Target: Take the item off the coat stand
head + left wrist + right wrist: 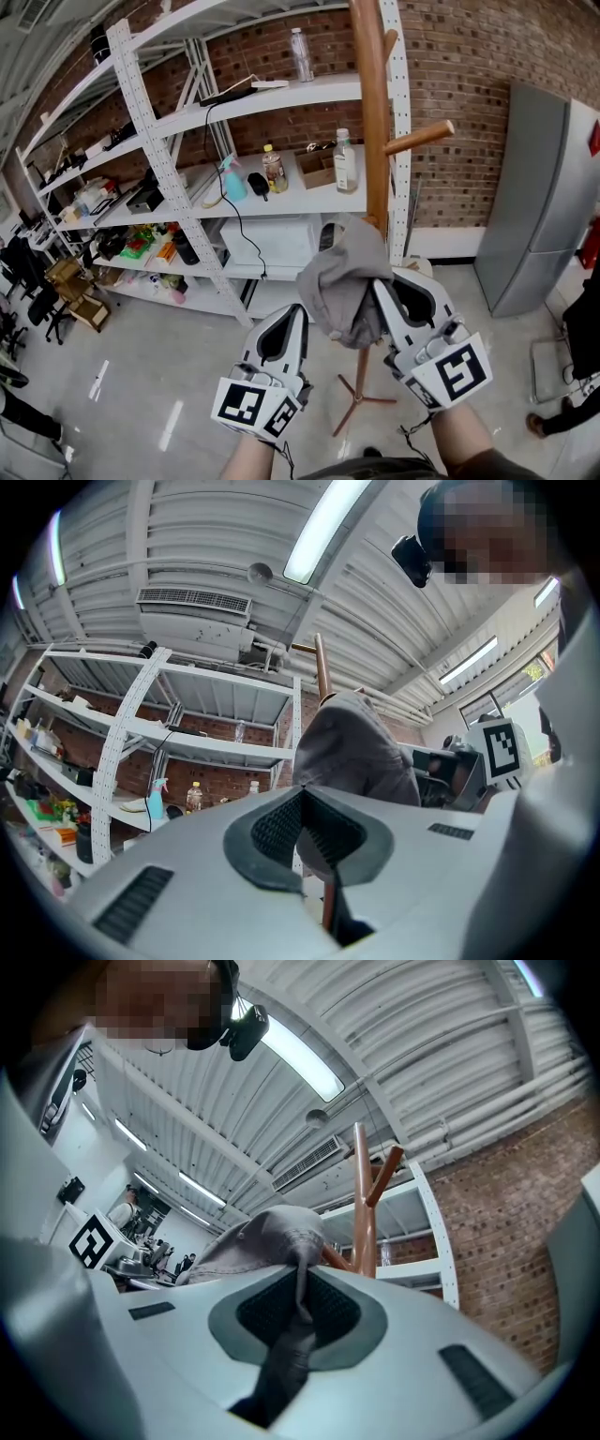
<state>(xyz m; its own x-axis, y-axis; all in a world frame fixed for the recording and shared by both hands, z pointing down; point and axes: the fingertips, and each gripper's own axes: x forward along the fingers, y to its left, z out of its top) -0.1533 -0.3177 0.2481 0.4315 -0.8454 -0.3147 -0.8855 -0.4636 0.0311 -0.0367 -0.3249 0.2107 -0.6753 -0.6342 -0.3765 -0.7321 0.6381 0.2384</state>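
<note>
A grey cap (pixel 342 277) hangs low on the wooden coat stand (pixel 370 112), draped over a peg near the pole. My right gripper (pixel 377 289) is shut on the cap's right side. In the right gripper view a fold of the cap (pixel 262 1237) runs down between the pads of that gripper (pixel 302 1277), with the coat stand (pixel 362 1194) just behind. My left gripper (pixel 298 311) is shut with nothing in it, its tip beside the cap's lower left edge. In the left gripper view the cap (pixel 352 752) hangs just beyond the closed tips of that gripper (pixel 302 791).
White metal shelving (pixel 169 178) behind the stand carries bottles (pixel 345 161), a spray bottle (pixel 232 178) and a microwave (pixel 272 242). A grey cabinet (pixel 539 206) stands at the right. The stand's feet (pixel 361 398) spread on the floor. Office chairs (pixel 37 300) sit far left.
</note>
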